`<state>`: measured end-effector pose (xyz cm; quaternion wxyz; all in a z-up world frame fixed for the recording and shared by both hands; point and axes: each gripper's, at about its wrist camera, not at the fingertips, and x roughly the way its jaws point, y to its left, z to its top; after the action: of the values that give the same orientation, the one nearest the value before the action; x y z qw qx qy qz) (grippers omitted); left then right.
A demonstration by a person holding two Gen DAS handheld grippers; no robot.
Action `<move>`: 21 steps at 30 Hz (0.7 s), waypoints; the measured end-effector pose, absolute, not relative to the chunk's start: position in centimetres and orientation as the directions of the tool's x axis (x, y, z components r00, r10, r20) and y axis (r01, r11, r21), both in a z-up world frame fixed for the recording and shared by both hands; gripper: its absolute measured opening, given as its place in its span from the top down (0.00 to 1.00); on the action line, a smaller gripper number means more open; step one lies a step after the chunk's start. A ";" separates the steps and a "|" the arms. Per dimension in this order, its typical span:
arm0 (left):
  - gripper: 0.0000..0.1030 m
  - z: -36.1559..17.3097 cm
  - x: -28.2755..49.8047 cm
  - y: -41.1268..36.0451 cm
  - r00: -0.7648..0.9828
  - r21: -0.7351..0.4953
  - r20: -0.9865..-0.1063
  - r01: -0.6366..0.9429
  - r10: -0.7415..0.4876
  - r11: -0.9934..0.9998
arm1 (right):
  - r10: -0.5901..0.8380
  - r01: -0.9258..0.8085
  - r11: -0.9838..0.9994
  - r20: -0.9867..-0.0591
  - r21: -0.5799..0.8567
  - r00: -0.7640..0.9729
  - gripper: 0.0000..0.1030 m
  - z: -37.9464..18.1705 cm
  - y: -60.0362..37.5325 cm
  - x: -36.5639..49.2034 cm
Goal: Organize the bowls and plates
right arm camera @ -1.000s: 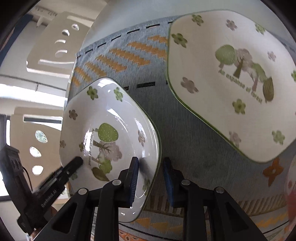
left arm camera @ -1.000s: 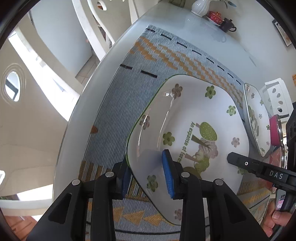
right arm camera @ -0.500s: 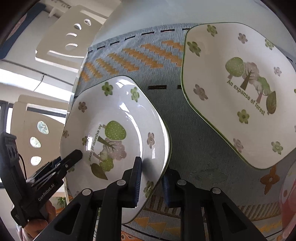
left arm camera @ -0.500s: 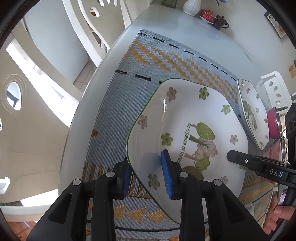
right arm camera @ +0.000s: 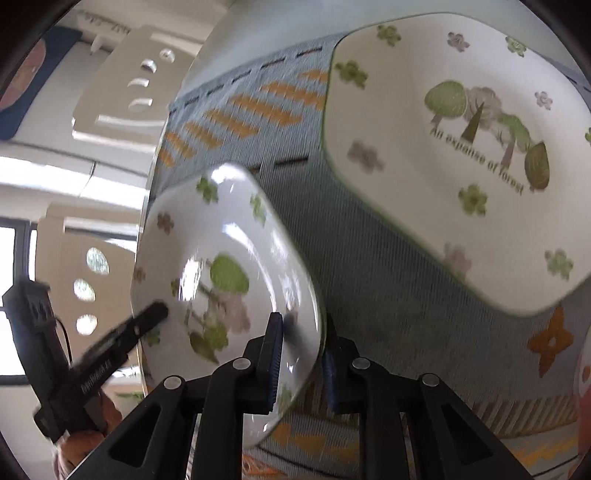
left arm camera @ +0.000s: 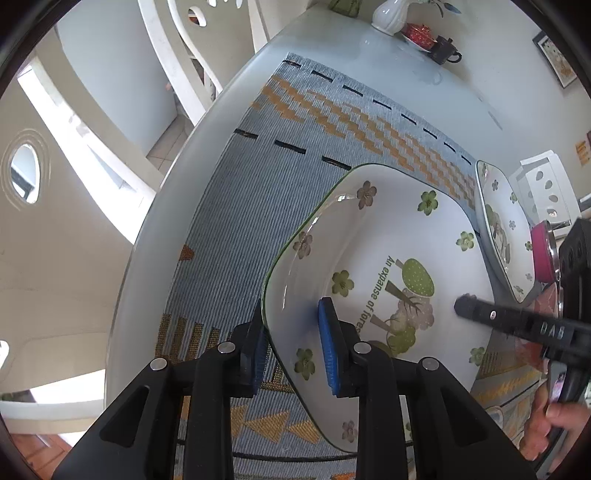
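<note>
A deep white bowl with green rim and forest print (left arm camera: 388,266) is held by both grippers over a blue-grey woven mat (left arm camera: 236,206). My left gripper (left arm camera: 293,349) is shut on its near-left rim, one blue pad inside, one outside. My right gripper (right arm camera: 301,356) is shut on the opposite rim of the same bowl (right arm camera: 221,266), which looks tilted and lifted off the mat. The right gripper also shows in the left wrist view (left arm camera: 517,325). A flat plate with the same print (right arm camera: 461,155) lies on the mat beyond; in the left wrist view (left arm camera: 502,225) it is at the right.
The mat lies on a round white table (left arm camera: 369,48). A white vase (left arm camera: 388,18), a red dish and a dark cup (left arm camera: 445,50) stand at its far edge. A pink-rimmed item (left arm camera: 541,254) sits beside the plate. White chairs (right arm camera: 125,85) ring the table.
Both grippers keep their hold on the bowl. In the right wrist view the bowl has tilted and risen, the picture is blurred, and the flat plate looks nearer.
</note>
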<state>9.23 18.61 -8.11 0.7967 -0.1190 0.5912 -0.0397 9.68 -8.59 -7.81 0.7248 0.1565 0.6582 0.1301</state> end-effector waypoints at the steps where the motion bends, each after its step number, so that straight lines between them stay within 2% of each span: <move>1: 0.78 -8.1 9.2 18.6 0.300 -0.236 -0.932 -0.078 -0.203 0.969 | 0.404 0.030 0.912 -0.909 0.409 0.104 0.83 -7.9 -8.7 9.9; 9: 0.80 -6.6 8.6 17.9 0.333 -0.190 -0.929 -0.045 -0.165 0.981 | 0.399 -0.003 0.916 -0.911 0.401 0.101 0.82 -7.2 -8.1 9.0; 21: 0.80 -5.6 5.8 16.3 0.331 -0.219 -0.922 -0.023 -0.200 0.975 | 0.437 -0.012 0.899 -0.893 0.438 0.106 0.82 -6.1 -10.4 5.7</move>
<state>5.82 16.30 -5.62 0.8100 -0.0965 0.5759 -0.0545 5.68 -10.38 -6.14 0.7255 0.1631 0.6505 0.1546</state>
